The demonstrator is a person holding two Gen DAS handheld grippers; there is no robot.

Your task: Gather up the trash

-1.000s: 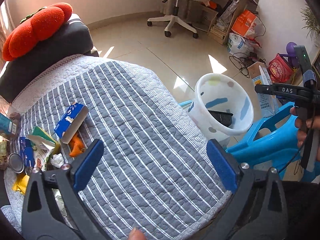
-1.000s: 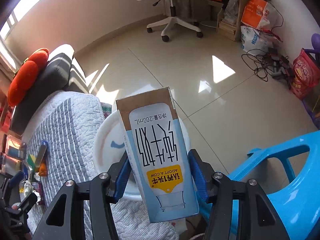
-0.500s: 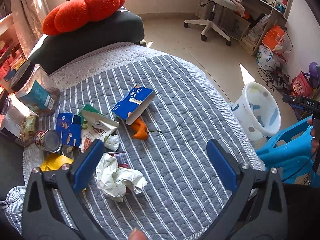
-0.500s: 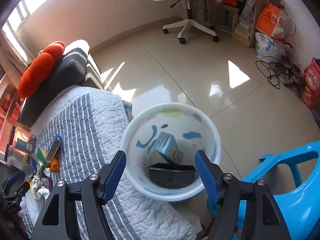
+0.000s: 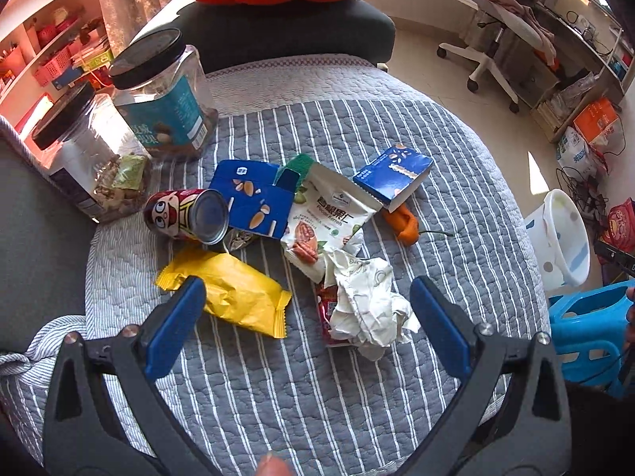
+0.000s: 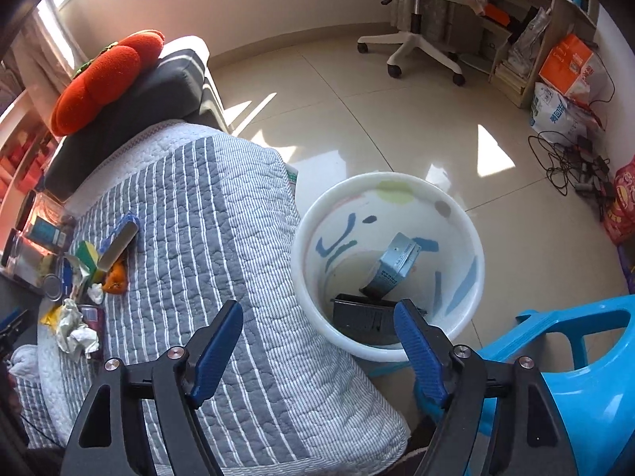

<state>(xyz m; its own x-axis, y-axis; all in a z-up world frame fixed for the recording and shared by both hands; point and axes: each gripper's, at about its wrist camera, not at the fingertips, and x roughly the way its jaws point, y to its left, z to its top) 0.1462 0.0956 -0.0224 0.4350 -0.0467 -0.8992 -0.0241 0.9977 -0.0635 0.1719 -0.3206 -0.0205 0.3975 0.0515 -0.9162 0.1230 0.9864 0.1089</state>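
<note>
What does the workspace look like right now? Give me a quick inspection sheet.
Surface: striped grey quilt, trash heaped at its middle.
Job's things: yellow wrapper, crumpled paper, nut pouch, two blue cartons, tipped can; white bin beside the quilt holds a milk carton and a black tray.
Clutter: two jars.
Grippers: left gripper open, empty; right gripper jaws opening, empty.
Cables: tangle on floor.
Surroundings: blue stool, office chair.
</note>
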